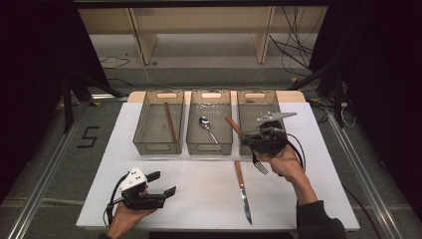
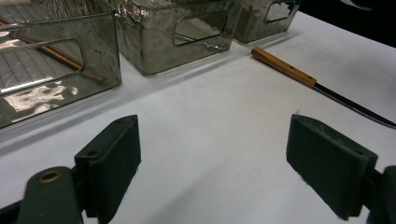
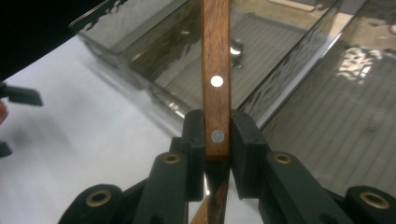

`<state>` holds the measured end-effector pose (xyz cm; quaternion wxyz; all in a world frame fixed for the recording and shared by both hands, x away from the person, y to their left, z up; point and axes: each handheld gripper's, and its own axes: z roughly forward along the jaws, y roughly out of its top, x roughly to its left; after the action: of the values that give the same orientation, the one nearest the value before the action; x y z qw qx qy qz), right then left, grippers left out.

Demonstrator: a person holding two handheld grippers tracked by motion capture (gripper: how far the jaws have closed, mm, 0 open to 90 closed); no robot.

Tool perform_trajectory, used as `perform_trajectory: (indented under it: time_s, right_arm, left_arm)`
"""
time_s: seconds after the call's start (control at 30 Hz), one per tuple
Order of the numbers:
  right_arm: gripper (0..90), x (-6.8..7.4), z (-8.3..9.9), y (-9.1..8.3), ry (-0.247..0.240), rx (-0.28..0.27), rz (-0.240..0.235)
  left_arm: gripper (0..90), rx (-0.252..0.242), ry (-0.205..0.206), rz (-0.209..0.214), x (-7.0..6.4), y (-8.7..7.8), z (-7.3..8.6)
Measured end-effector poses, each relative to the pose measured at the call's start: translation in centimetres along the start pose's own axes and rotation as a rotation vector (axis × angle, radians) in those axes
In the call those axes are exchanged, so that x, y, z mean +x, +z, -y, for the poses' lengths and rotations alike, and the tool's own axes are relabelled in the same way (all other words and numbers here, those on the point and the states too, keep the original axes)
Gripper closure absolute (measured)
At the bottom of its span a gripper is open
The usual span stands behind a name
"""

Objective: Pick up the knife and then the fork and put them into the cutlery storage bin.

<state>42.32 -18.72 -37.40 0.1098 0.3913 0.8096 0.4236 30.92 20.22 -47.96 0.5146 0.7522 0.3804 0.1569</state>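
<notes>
Between the fingers of the right gripper point(image 3: 217, 140) sits the wooden handle of a fork point(image 3: 216, 70), clamped from both sides just at its lower rivet, so the handle runs straight up and away from the fingers in the right gripper view. In the high view the same right gripper point(image 1: 253, 141) hangs over the near wall of the right bin point(image 1: 249, 102), with the fork's handle point(image 1: 233, 126) slanting up to the far left over the gap between bins and its tines pointing down toward the person, below the gripper. Beyond the fingers in the right gripper view lie the ribbed floors of the clear bins.

Near the front edge of the tabletop point(image 1: 199, 199), the left gripper point(image 1: 164, 184) rests low in the person's left hand point(image 1: 130, 213), its fingers point(image 2: 112, 158) spread wide apart with nothing between them. Ahead of those fingers and to their right lies a knife point(image 2: 299, 74) with a wooden handle, flat on the white surface; in the high view the knife point(image 1: 243, 189) lies just in front of the bins, blade toward the person. Farther off, the middle bin point(image 1: 209, 124) holds a spoon point(image 1: 208, 127), and the left bin point(image 1: 159, 124) holds a single wooden chopstick point(image 1: 170, 122).
</notes>
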Motion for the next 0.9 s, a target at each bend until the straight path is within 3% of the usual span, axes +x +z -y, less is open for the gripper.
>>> perform_trajectory:
  time_s: [0.23,0.6,0.9]
  right_arm:
    - [77.6,-2.1,-1.7,0.7,0.058,0.010,0.067]
    - [77.6,-6.2,-4.4,1.4,0.177,0.020,0.133]
    - [77.5,-7.8,-5.6,2.5,0.191,0.027,0.206]
  left_arm:
    - [17.5,-0.006,-0.003,-0.002,0.1,0.0,0.0]
    - [17.4,-0.004,-0.006,-0.005,0.1,0.0,0.0]
    - [17.5,-0.005,-0.001,-0.002,0.1,0.0,0.0]
